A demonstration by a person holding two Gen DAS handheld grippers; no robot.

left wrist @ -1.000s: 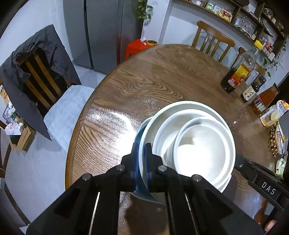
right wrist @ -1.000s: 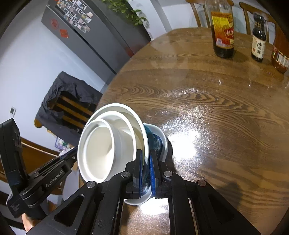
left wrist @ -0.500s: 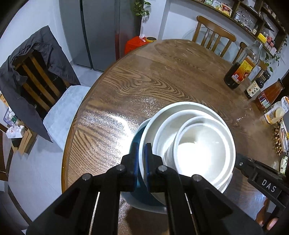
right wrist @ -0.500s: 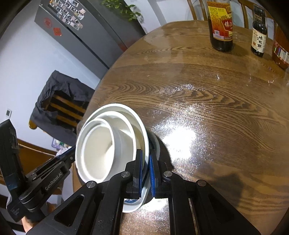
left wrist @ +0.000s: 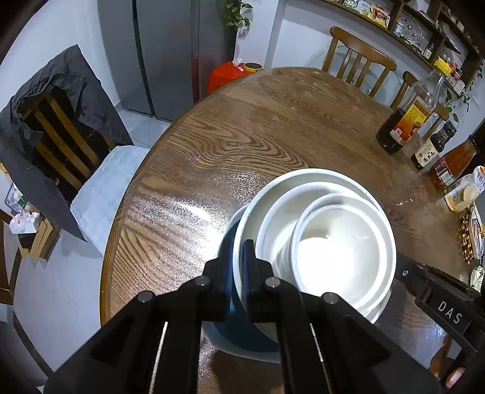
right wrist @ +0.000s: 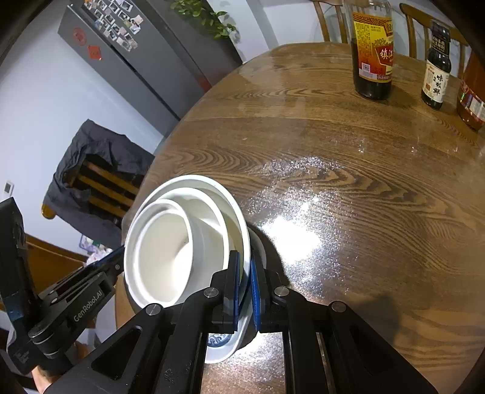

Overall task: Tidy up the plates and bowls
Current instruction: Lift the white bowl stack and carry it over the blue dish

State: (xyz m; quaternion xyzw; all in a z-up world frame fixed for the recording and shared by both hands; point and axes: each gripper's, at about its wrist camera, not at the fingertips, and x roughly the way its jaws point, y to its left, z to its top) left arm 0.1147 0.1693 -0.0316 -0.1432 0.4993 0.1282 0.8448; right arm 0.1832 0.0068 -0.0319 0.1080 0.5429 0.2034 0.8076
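Two tongs, left tongs (left wrist: pixel 238 266) and right tongs (right wrist: pixel 244 288), each pinch opposite rims of the nested white bowls (left wrist: pixel 321 239), apparently lifted above the counter (left wrist: pixel 272 127); we keep them level so the inner bowls don't slide.

Round wooden table (left wrist: pixel 272 127), glossy, strong light glare on grain. Grey fridge (left wrist: pixel 169 51) against pale wall, photos and red stickers on door (right wrist: pixel 115 27). Leafy plant (left wrist: pixel 235 13) on top of fridge. Wooden chair (left wrist: pixel 60 133) draped with dark jacket (left wrist: pixel 88 100), pale cushion (left wrist: pixel 103 188) on seat. Another wooden chair (left wrist: pixel 360 57) at far side. Wall shelves (left wrist: pixel 424 21) crowded with jars. Light grey floor (left wrist: pixel 54 282).
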